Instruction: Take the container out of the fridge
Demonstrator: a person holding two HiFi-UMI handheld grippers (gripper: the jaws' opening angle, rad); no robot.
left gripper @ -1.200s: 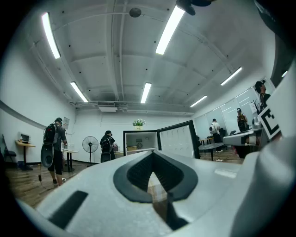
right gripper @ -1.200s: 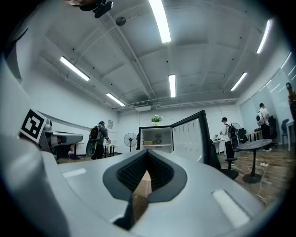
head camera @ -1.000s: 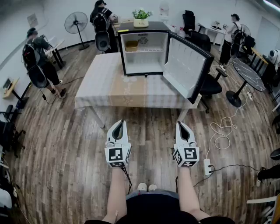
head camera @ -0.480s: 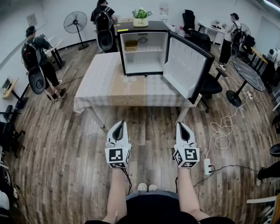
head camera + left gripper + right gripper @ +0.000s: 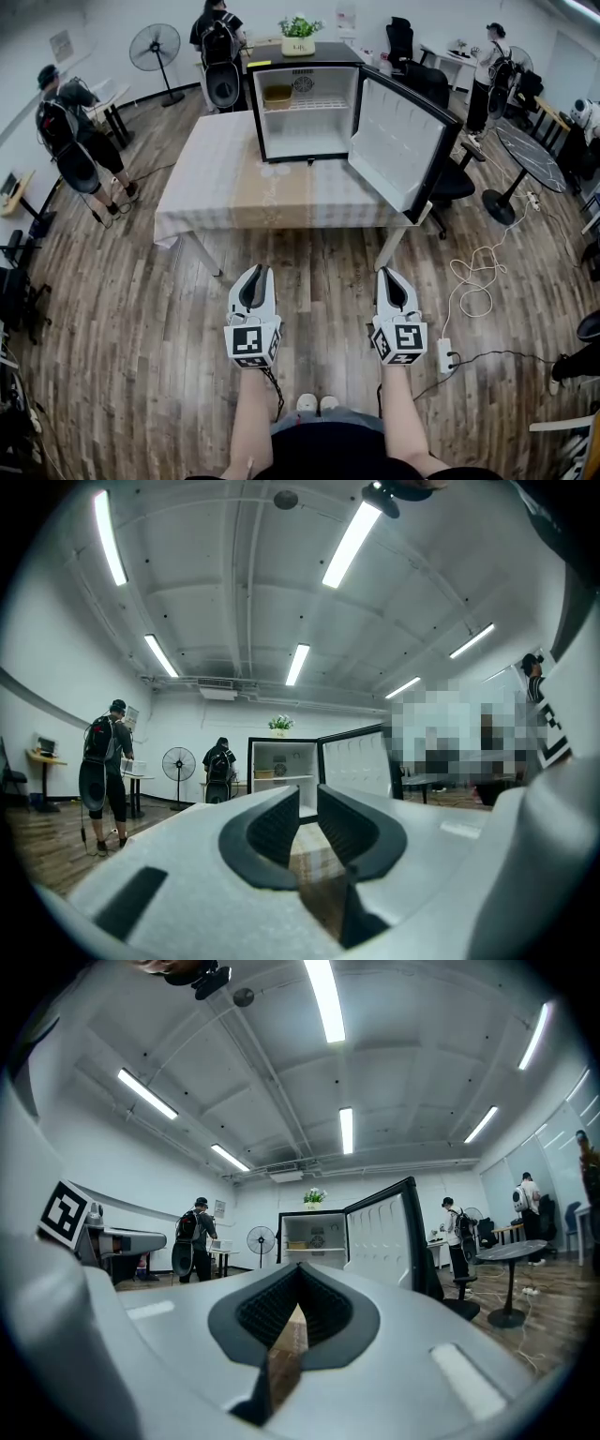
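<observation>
While the container (image 5: pixel 277 95), a small tan tub, sits on the upper shelf (image 5: pixel 314 106) at the left side inside the fridge (image 5: pixel 300 58), nothing touches it; it also shows in the left gripper view (image 5: pixel 265 773) and the right gripper view (image 5: pixel 296 1244), far off and small. The fridge is a black mini unit w/ a white interior. It stands at the far end of the counter (image 5: pixel 216 183), w/ its door (image 5: pixel 398 141) swung wide open to the right, past the counter's edge. A potted plant (image 5: pixel 298 26) stands on top of the fridge. The left hand-held gripper (image 5: pixel 253 274) has its jaws a little apart w/ a narrow gap btwn the pads and nothing in it (image 5: pixel 307 794). The right hand-held gripper (image 5: pixel 389 277) has its jaw tips together and is empty (image 5: pixel 299 1269). Both are held side by side over the wood floor (image 5: pixel 319 272), pointing at the fridge, well apart from the counter's near edge. A pedestal fan (image 5: pixel 153 44) stands at back left, and a person w/ a backpack (image 5: pixel 61 122) is left of the counter.
</observation>
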